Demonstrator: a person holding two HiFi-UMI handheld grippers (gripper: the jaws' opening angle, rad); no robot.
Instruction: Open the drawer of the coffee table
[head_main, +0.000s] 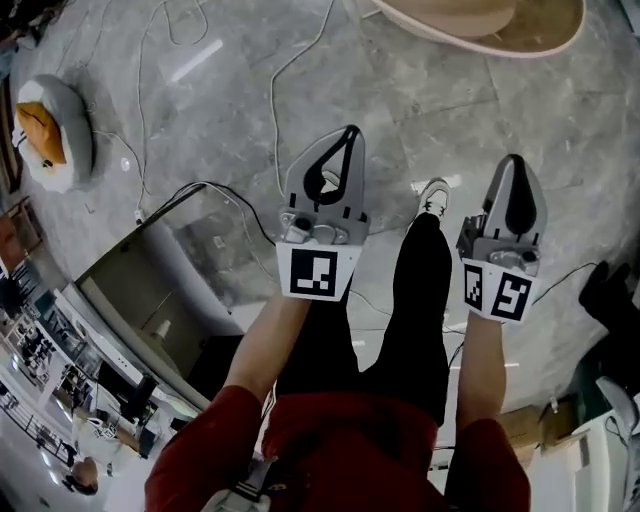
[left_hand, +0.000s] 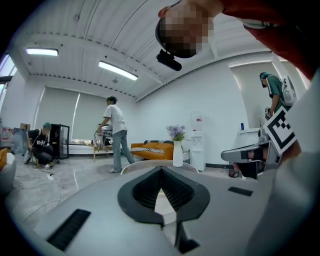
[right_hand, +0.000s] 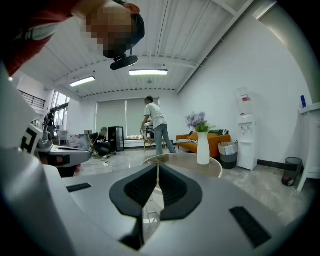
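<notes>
Coffee table (head_main: 470, 15) just ahead of both grippers, round and pale-topped, with only its near edge showing at the top of the head view. Seen more fully from the right gripper view, carrying a white vase (right_hand: 202, 147) of purple flowers. No drawer front or handle visible in any view, so presumably lower on the table's side, below the present field of view. Left gripper (head_main: 350, 132) held out over the grey marble floor (head_main: 200, 120), jaws pressed tip to tip with nothing between them. Right gripper (head_main: 513, 160) beside it, likewise closed and empty, with a white shoe (head_main: 432, 195) showing between the two in the head view. Approach stage, by this reading: well apart from the table, nothing touched. To do it well, get low enough to bring the drawer front into a gripper view before committing. Choose one gripper and spread its jaws ahead of contact rather than arrive with tips closed. Come in level and square to the front, close fully on the handle, then pull straight out along the drawer's run, not up or sideways. Keep the pull slow and smooth to avoid rocking the vase, and mind the loose cables (head_main: 205, 185) on the floor.
</notes>
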